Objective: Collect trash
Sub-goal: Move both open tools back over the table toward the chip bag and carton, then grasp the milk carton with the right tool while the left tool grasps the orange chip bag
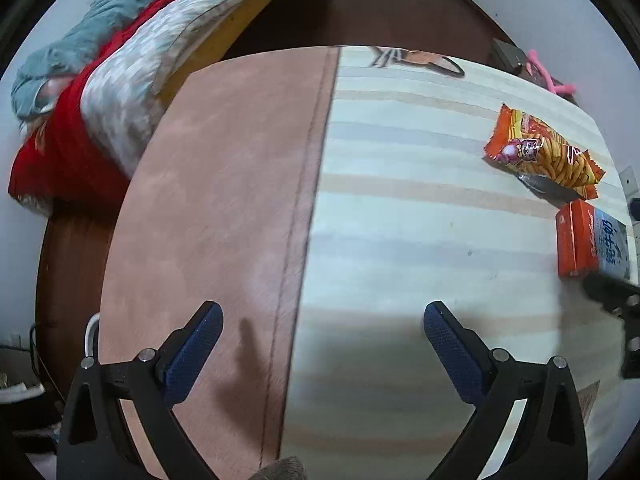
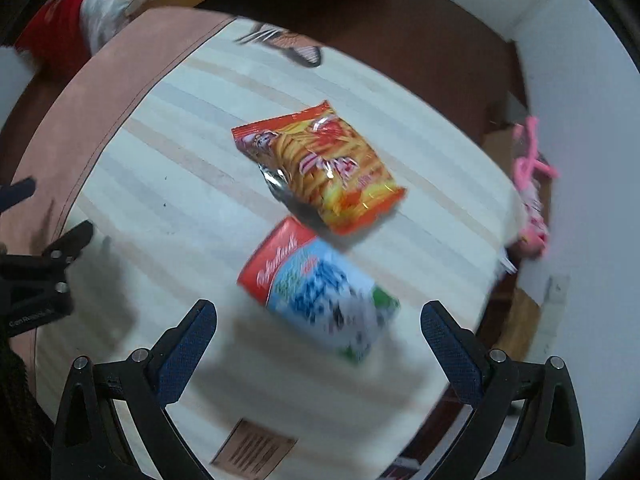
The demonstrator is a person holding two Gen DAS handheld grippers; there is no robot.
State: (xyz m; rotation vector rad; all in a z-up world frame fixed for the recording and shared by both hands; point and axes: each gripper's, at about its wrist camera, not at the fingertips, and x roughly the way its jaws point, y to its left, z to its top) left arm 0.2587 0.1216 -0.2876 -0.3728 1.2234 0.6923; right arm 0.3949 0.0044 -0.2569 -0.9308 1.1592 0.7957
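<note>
An orange snack bag (image 2: 320,164) lies on the striped tablecloth (image 2: 200,152). A milk carton (image 2: 320,296) with a red top and a blue and white side lies on its side just in front of the bag. My right gripper (image 2: 318,344) is open and empty, hovering above the carton. In the left wrist view the bag (image 1: 544,152) and the carton (image 1: 592,244) lie far right. My left gripper (image 1: 322,344) is open and empty over the seam between the pink cloth (image 1: 224,200) and the striped cloth. It also shows at the left edge of the right wrist view (image 2: 36,280).
A bed with red, grey and teal bedding (image 1: 100,92) stands at the back left. A pink object (image 2: 532,172) sits beyond the table's right edge by the white wall. A brown label (image 2: 252,448) lies on the cloth near the front. Dark wood floor (image 1: 380,16) lies behind.
</note>
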